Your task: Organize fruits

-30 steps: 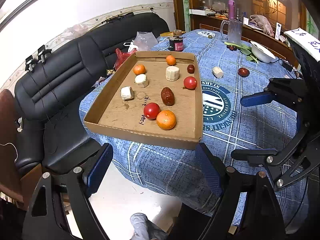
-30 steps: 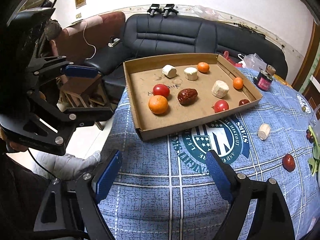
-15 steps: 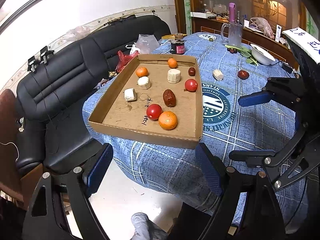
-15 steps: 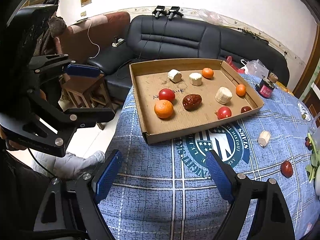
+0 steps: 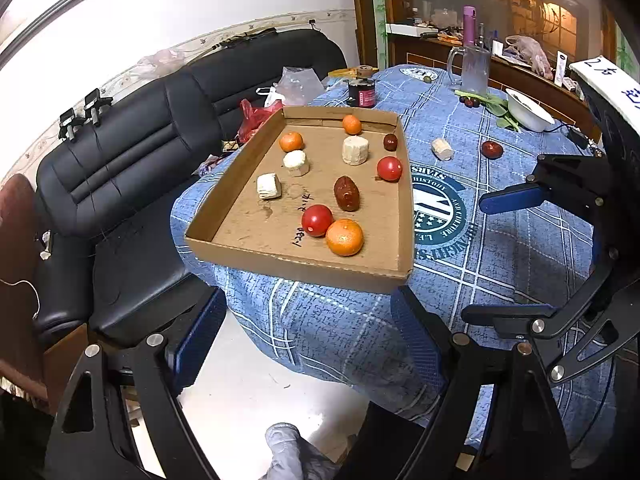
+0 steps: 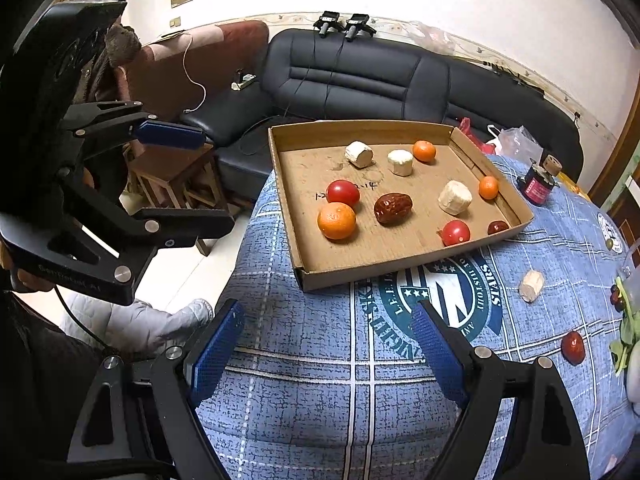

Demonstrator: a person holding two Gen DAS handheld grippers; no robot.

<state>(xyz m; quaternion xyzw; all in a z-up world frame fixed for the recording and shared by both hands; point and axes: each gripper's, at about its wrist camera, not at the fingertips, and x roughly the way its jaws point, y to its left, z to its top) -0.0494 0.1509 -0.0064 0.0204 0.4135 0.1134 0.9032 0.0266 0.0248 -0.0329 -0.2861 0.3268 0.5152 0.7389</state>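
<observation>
In the lower part of the right wrist view the right gripper (image 6: 324,336) hangs over the blue checked tabletop (image 6: 320,376), jaws wide apart and holding nothing. The left gripper (image 5: 308,332), low in its own view, also has its jaws spread and empty; it sits over the near table edge and the pale floor (image 5: 248,380).

Above both, toward the middle of each frame, lies the cardboard tray (image 6: 384,270), well apart from either pair of jaws. Nearest in it are a large orange (image 6: 337,221) touching a red tomato (image 6: 343,193), then a brown date (image 6: 393,208). Farther back sit pale chunks, two small oranges, a second tomato (image 6: 456,232) and a small dark date. At the right of the right wrist view, outside the tray, a pale chunk (image 6: 531,286) and a red date (image 6: 573,347) rest on the cloth.

Compared with a second ago, the tray appears slightly higher and farther in both views; the fruits keep their arrangement and both grippers stay open.
</observation>
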